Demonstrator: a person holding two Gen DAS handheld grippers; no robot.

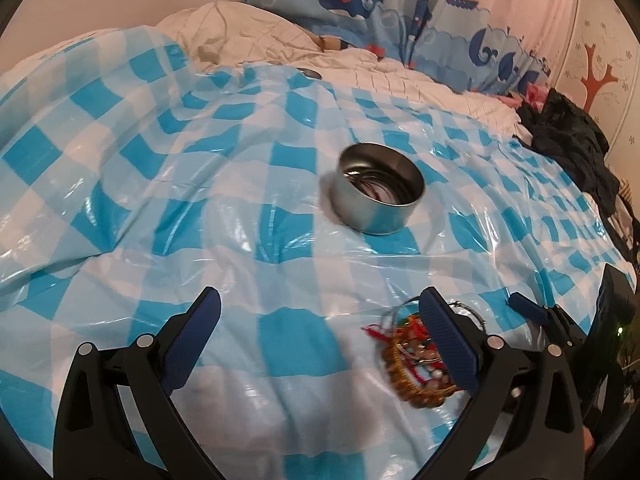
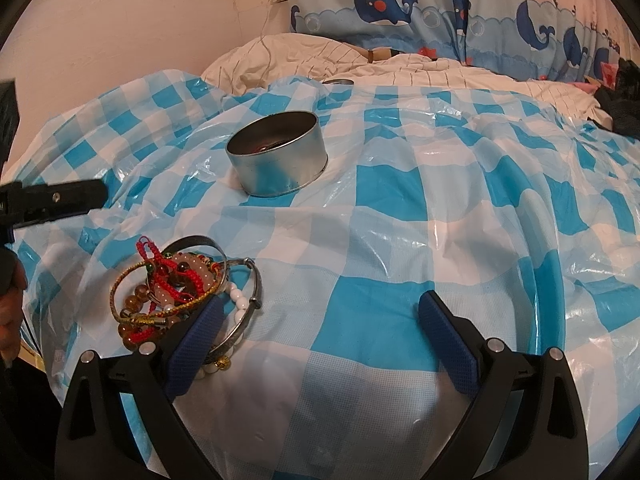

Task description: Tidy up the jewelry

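Observation:
A pile of bracelets, beaded, red-corded and metal bangles, lies on the blue-and-white checked plastic sheet. It also shows in the left wrist view, partly behind my left gripper's right finger. A round metal tin stands beyond it, with some bangles inside, seen in the left wrist view. My left gripper is open and empty, just left of the pile. My right gripper is open and empty; its left finger overlaps the pile's right edge.
The sheet covers a soft, wrinkled bed. White bedding and a whale-print curtain lie at the back. Dark clothes sit at the right edge. A small metal lid lies at the sheet's far edge.

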